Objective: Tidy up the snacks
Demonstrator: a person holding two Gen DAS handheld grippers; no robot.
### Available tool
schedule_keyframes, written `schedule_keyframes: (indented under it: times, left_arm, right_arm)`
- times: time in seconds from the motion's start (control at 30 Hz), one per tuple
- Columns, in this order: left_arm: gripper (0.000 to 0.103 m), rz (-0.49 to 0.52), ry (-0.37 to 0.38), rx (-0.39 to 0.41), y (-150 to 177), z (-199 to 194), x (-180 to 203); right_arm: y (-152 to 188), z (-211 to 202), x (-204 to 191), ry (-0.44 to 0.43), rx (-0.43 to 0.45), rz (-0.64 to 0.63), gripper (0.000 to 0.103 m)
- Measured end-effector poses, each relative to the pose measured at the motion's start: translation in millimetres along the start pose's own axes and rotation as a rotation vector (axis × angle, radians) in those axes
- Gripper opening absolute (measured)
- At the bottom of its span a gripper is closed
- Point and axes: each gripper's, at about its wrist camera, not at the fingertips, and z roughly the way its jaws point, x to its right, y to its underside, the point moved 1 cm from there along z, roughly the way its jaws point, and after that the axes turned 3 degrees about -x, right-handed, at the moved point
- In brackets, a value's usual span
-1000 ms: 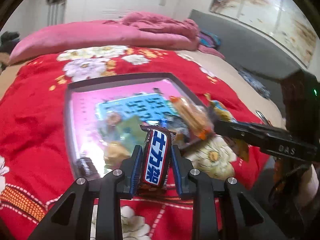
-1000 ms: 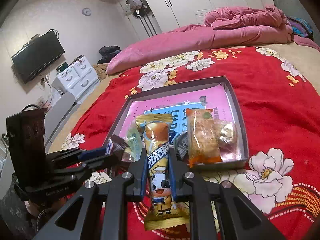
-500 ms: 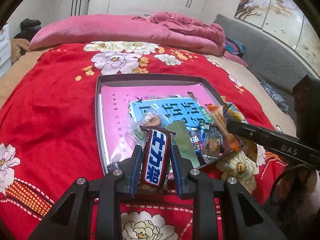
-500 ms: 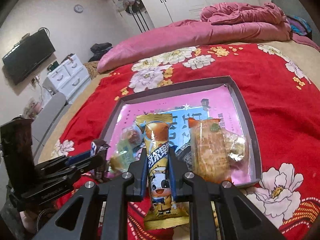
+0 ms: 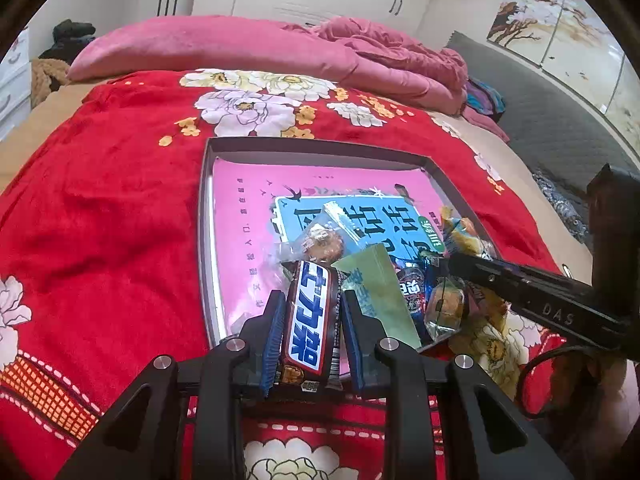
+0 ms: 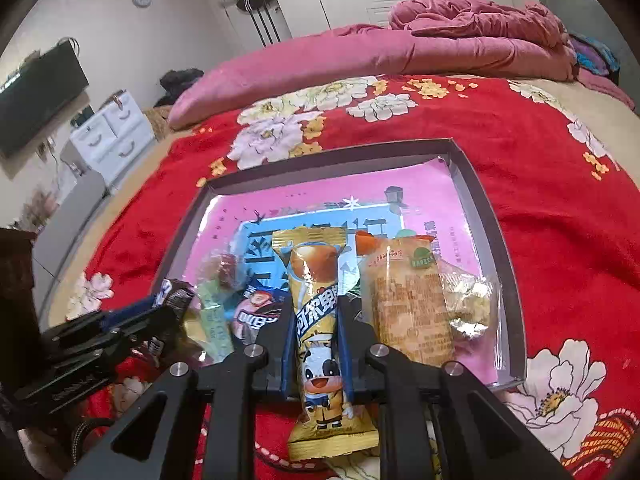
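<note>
- Left hand-held gripper (image 5: pixel 310 332) clamped on the chocolate bar (image 5: pixel 308 316) — hanging over the tray's (image 5: pixel 204 240) near edge on the bed.
- Right hand-held gripper (image 6: pixel 316 344) pinching the yellow snack stick (image 6: pixel 316 320), tray just ahead.
- Several packets (image 6: pixel 404 300) already in — these two look next.

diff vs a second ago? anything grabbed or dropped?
Both grippers carried their snacks closer over the near end of the tray, which now looms larger in both views. Nothing was grabbed or released. The left gripper stays clamped on the chocolate bar, the right gripper on the yellow cow-print snack pack. The snacks lying in the tray look unmoved.
</note>
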Motion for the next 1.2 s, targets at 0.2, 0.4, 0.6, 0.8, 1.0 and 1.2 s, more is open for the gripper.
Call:
schedule_keyframes:
  times: [0.2,0.4,0.6,0.8,1.0,1.2]
  left_arm:
    - [0.029,-0.013,0.009,0.004,-0.5,0.7,-1.6]
    - [0.029,-0.016,0.011,0.004,-0.8,0.8,-1.6]
    - [0.032,-0.016,0.014,0.006,-1.9,0.5,-1.8]
    - [0.049,-0.008,0.023,0.013,-1.5,-2.6,1.2]
    - [0.061,0.001,0.013,0.031,-2.1,-7.2,3.8]
    - [0.073,0.004,0.004,0.079,-1.7,-22.0,6.3]
  right_arm:
    - [-0.2,-3.0,-1.2,0.006,0.018,-0.006,0.027]
    - [1.2,-9.0,4.2,0.007,0.029,0.011,0.03]
    - [6.8,-20.2,4.5,0.006,0.044,0.016,0.03]
    - [11.1,-33.0,5.3,0.019,0.069,0.021,0.037]
    - [14.3,-47.3,6.1,0.063,0.111,0.014,0.045]
    - [19.2,-73.6,5.1,0.117,0.21,-0.008,0.062]
